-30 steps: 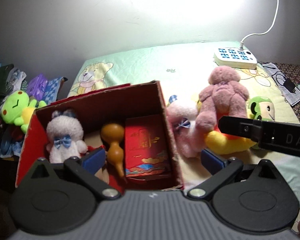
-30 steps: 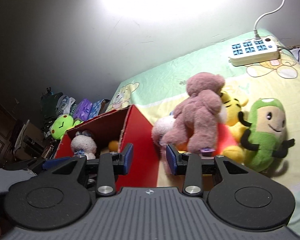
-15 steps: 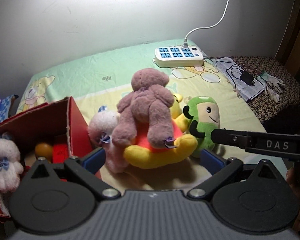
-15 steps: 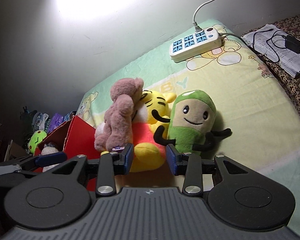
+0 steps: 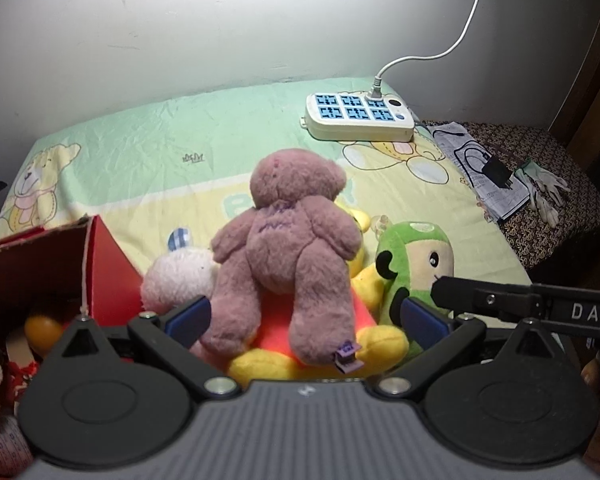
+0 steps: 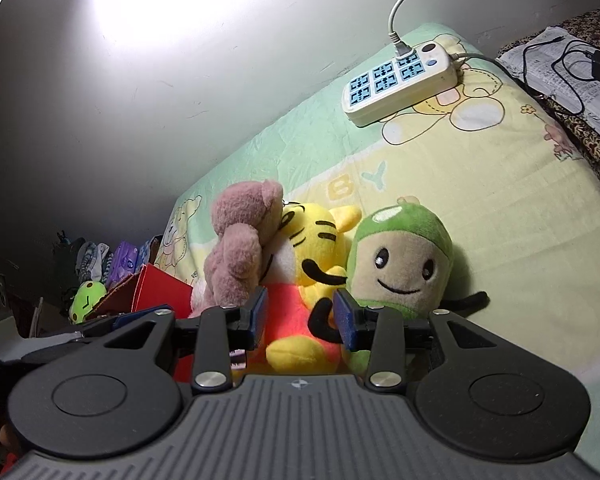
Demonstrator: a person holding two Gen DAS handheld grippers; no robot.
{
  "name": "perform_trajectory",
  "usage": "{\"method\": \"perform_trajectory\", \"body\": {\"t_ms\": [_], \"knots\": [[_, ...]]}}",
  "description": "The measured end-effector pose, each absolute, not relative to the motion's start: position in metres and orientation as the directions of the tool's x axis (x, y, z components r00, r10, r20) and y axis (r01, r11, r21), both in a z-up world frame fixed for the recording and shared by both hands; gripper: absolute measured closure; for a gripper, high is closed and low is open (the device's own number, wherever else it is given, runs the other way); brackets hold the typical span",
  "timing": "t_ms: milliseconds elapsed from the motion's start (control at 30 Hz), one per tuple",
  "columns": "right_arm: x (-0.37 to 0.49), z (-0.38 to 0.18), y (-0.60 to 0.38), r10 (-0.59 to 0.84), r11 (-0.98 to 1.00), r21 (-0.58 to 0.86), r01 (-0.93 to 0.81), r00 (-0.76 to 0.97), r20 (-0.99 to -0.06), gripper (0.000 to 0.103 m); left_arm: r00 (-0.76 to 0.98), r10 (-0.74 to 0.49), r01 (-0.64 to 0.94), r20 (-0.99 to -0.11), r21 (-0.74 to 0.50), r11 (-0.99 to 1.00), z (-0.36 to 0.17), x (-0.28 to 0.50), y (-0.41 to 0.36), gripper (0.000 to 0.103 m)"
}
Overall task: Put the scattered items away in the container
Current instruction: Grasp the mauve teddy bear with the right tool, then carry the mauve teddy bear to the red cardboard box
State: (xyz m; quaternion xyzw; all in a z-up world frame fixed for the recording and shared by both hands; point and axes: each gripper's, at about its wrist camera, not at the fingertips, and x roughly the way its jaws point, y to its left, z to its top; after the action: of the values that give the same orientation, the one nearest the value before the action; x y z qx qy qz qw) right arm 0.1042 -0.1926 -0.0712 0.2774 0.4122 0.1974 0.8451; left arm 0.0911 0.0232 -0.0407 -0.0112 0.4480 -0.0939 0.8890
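Note:
A pile of plush toys lies on the bed. A mauve teddy bear (image 5: 288, 248) lies face down on a yellow tiger in a red shirt (image 5: 320, 344), with a white plush (image 5: 176, 280) to its left and a green smiling plush (image 5: 416, 256) to its right. My left gripper (image 5: 306, 318) is open, its fingers on either side of the bear's legs. My right gripper (image 6: 300, 316) is open, with the tiger's (image 6: 312, 248) red body between its pads, beside the bear (image 6: 240, 248) and the green plush (image 6: 400, 264). The red cardboard box (image 5: 60, 264) stands at the left, holding a white bunny and an orange gourd.
A white power strip (image 5: 358, 116) with its cord lies at the back of the bed by the wall. Papers, a black charger (image 5: 496, 172) and white gloves lie on a patterned surface to the right. The right gripper's finger (image 5: 520, 300) crosses the left wrist view.
Both grippers swung right from the box to the plush pile and closed in on it. The left now straddles the bear's legs; the right has moved up to the tiger.

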Motion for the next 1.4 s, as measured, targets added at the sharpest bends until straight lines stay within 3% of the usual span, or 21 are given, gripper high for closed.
{"method": "perform_trajectory", "body": {"t_ms": [133, 233, 467, 533, 600, 800, 1200, 1400], "knots": [[0.127, -0.073, -0.184, 0.607, 0.733, 0.669, -0.124, 0.565, -0.559, 0.056, 0.538, -0.241, 0.167, -0.808, -0.177, 0.97, -0.05, 0.104, 0.036, 0.002], [0.144, -0.077, -0.175, 0.63, 0.718, 0.684, -0.124, 0.533, -0.565, 0.049, 0.529, -0.24, 0.183, -0.814, -0.166, 0.969, -0.055, 0.107, 0.038, 0.002], [0.163, -0.08, -0.146, 0.683, 0.693, 0.699, -0.174, 0.47, -0.56, 0.049, 0.496, -0.239, 0.188, -0.835, -0.166, 0.968, -0.069, 0.121, 0.041, 0.002], [0.166, -0.081, -0.138, 0.692, 0.691, 0.699, -0.186, 0.453, -0.563, 0.052, 0.486, -0.242, 0.183, -0.84, -0.173, 0.968, -0.073, 0.124, 0.043, 0.002], [0.169, -0.083, -0.131, 0.694, 0.695, 0.692, -0.194, 0.433, -0.576, 0.061, 0.472, -0.253, 0.177, -0.844, -0.191, 0.966, -0.075, 0.127, 0.046, 0.002], [0.169, -0.083, -0.138, 0.724, 0.658, 0.728, -0.189, 0.425, -0.543, 0.068, 0.452, -0.285, 0.181, -0.845, -0.226, 0.957, -0.076, 0.128, 0.048, 0.002], [0.124, -0.072, -0.172, 0.77, 0.615, 0.745, -0.259, 0.402, -0.496, 0.074, 0.439, -0.386, 0.243, -0.811, -0.306, 0.92, -0.066, 0.095, 0.044, 0.002], [0.101, -0.06, -0.187, 0.771, 0.604, 0.75, -0.27, 0.436, -0.464, 0.077, 0.455, -0.445, 0.27, -0.771, -0.357, 0.894, -0.051, 0.069, 0.033, 0.01]]}}
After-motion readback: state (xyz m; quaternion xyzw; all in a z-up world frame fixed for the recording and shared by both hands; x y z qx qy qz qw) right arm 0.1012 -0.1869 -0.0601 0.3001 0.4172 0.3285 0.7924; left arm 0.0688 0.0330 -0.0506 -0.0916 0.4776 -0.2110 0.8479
